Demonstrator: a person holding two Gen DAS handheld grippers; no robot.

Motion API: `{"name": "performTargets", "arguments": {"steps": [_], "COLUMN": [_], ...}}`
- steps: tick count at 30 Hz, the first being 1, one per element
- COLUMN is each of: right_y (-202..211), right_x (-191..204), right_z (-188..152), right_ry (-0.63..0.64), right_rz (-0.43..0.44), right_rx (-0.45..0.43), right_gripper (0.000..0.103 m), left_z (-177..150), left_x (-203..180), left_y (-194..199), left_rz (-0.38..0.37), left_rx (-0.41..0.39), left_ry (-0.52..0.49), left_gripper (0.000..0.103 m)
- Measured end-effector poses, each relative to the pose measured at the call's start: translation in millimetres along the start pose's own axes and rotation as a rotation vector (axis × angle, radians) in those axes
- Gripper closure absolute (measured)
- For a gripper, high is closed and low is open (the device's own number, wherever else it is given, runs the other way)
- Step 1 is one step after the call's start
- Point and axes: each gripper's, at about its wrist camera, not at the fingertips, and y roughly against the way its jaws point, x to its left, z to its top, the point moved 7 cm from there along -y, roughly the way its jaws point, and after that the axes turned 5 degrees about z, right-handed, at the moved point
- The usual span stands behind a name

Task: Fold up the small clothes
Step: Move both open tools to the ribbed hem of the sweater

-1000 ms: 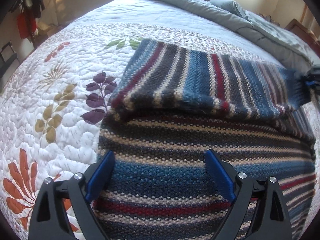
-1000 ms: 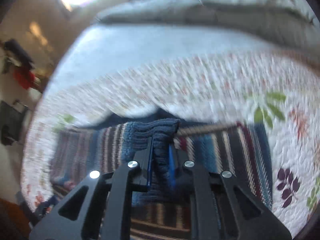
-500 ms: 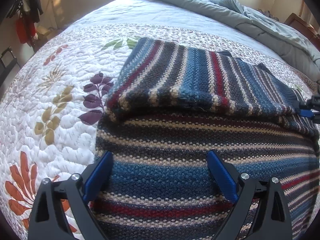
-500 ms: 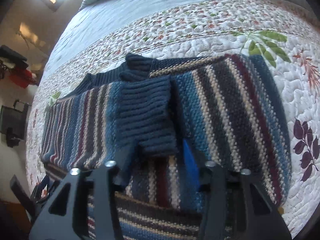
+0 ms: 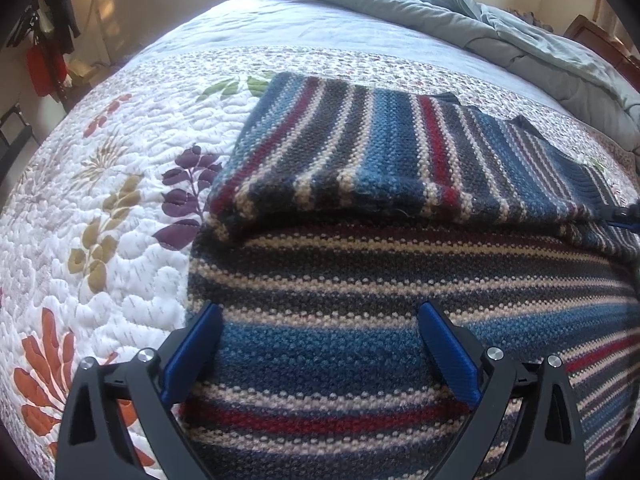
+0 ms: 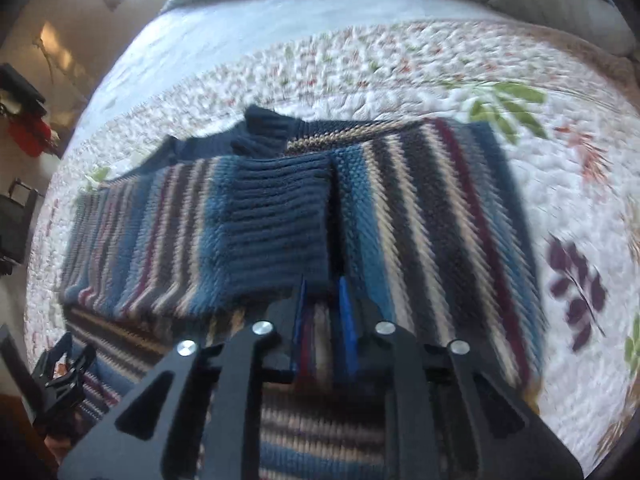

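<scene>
A knitted sweater striped in blue, red, cream and grey (image 5: 360, 272) lies flat on the bed. One sleeve (image 5: 400, 152) is folded across its body, and the sleeve's dark blue ribbed cuff (image 6: 276, 216) rests on the stripes. My left gripper (image 5: 320, 308) hovers wide open over the sweater's near part with nothing between its fingers. My right gripper (image 6: 322, 282) sits just behind the cuff's near edge. Its jaws are closing to a narrow gap, with only the sweater body showing below them. The right gripper's tip also shows at the edge of the left wrist view (image 5: 624, 216).
The floral quilt (image 5: 100, 208) spreads around the sweater, with bare quilt on both sides. A grey-blue duvet (image 5: 460, 20) is bunched at the far end. Hanging clothes and dark furniture (image 6: 20, 120) stand beyond the bed's edge. The left gripper (image 6: 64, 364) appears at the lower left of the right wrist view.
The right gripper let go of the cuff, which now lies flat on the sweater, and drew back toward its near edge. The left gripper has stayed put and open.
</scene>
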Motion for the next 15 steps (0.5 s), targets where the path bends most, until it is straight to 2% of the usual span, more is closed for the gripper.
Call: {"name": "performTargets", "arguments": {"steps": [3,5,8,11,15], "right_y": [25.5,45.3,68.1,85.6,82.5], "right_x": [-6.6,-4.2,-5.5,-9.1,-18.0], "right_z": [-37.5,-80.9,-144.4,-197.5,-242.8], "right_ry": [-0.011,0.009,0.01,0.004,-0.037], "right_rz": [0.03,0.071,0.087,0.095,0.07], "right_rx": [0.016,0.031,0.058,0.068,0.096], "right_gripper": [0.082,0.082,0.082,0.082,0.078], "left_z": [-6.8,-13.9,-30.7,-65.2,-118.4], "left_x": [2.7,1.9,-4.3,-12.4,-12.1], "left_y": [11.7,21.9,44.0,70.9,75.8], "left_rz": [-0.014,-0.016,-0.042,-0.108,-0.062], "left_rx": [0.008,0.011,0.012,0.017,0.079], "left_ry": [0.006,-0.001,-0.012,-0.018,-0.045], "left_gripper": [0.004,0.004,0.004,0.004,0.004]}}
